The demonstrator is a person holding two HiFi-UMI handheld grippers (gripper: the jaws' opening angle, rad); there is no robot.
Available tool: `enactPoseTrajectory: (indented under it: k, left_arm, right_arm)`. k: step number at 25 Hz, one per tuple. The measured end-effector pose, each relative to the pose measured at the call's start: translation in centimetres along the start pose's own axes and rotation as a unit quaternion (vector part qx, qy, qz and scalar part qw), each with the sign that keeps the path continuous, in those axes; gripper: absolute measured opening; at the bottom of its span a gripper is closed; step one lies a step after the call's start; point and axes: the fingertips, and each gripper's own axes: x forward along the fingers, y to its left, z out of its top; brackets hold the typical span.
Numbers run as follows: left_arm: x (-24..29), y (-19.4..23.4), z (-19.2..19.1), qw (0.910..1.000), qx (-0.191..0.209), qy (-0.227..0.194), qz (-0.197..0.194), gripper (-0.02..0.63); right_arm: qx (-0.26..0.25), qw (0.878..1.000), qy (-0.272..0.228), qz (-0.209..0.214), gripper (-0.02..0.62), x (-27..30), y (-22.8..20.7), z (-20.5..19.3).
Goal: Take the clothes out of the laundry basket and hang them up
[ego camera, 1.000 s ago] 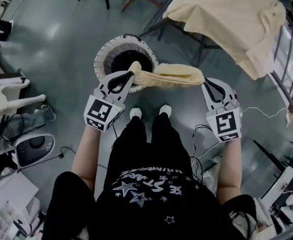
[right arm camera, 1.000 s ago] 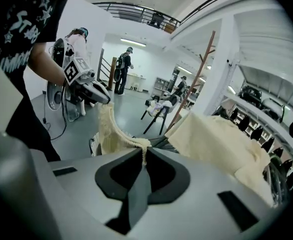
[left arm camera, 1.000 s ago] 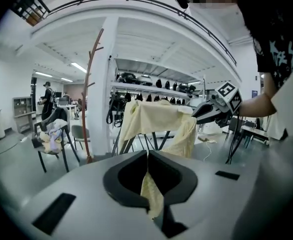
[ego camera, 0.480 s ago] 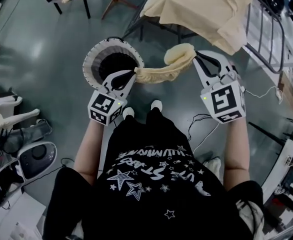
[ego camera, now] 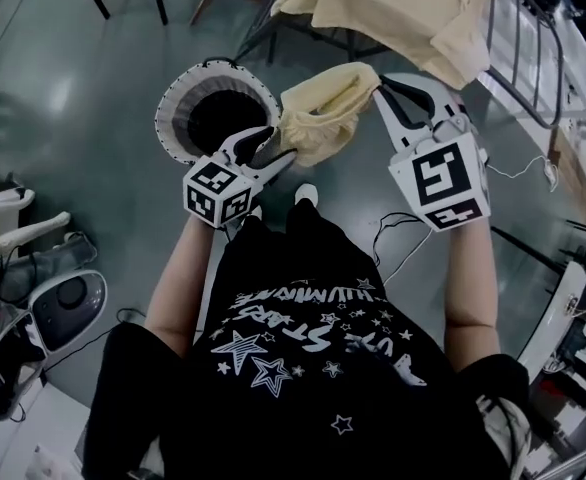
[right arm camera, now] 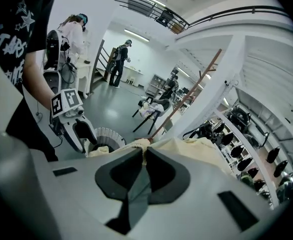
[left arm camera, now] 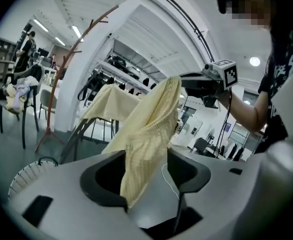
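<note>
While the right gripper (ego camera: 383, 88) pinches the yellow garment (ego camera: 325, 111) tight, raised near the laundry basket (ego camera: 171, 118), the left gripper (ego camera: 276, 154) has just been opening, jaws apart, the cloth hanging loose between them.

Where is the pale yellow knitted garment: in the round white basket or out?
Out: the garment hangs bunched from the shut right gripper, beside the basket.

Black T-shirt (ego camera: 313, 313), white print reading "STARS" among drawn star shapes, its other line too warped to read
</note>
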Motion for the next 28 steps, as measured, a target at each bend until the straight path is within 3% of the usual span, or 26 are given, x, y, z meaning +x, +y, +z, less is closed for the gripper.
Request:
enactPoseTrajectory:
  k: [5, 10, 15, 19, 23, 28]
  left_arm:
    - [1.1, 1.4, -1.2, 0.9995, -0.022, -0.004, 0.023, 0.319]
    - [0.7, 2.6, 0.6, 0.9998, -0.014, -0.015, 0.008, 0.324]
    - [0.8, 4.3, 2.0, 0.9999, 0.0, 0.0, -0.014, 0.322]
    - [1.4, 4.5, 2.5, 0.9976, 0.006, 0.004, -0.069, 0.324]
    - [3.4, 2.6, 2.0, 0.9876, 0.027, 0.048, -0.147, 0.347]
    - [6.0, 0.5, 0.5, 0.9774, 0.052, 0.1, -0.179, 0.37]
  right_arm:
    - [-0.004, 1.0, -0.007, 0.009, 0.037, 0.5, 1.1, 0.6]
    - [-0.012, 1.0, -0.015, 0.012, 0.037, 0.3, 1.4, 1.0]
    - [-0.019, 0.999, -0.032, 0.011, 0.037, -0.1, 1.4, 1.6]
    - [-0.03, 0.999, -0.041, 0.013, 0.037, -0.1, 1.7, 1.8]
    - [-0.03, 0.998, -0.048, 0.019, 0.037, -0.3, 2.2, 1.9]
    - [-0.032, 0.998, -0.046, 0.024, 0.037, -0.5, 3.0, 1.5]
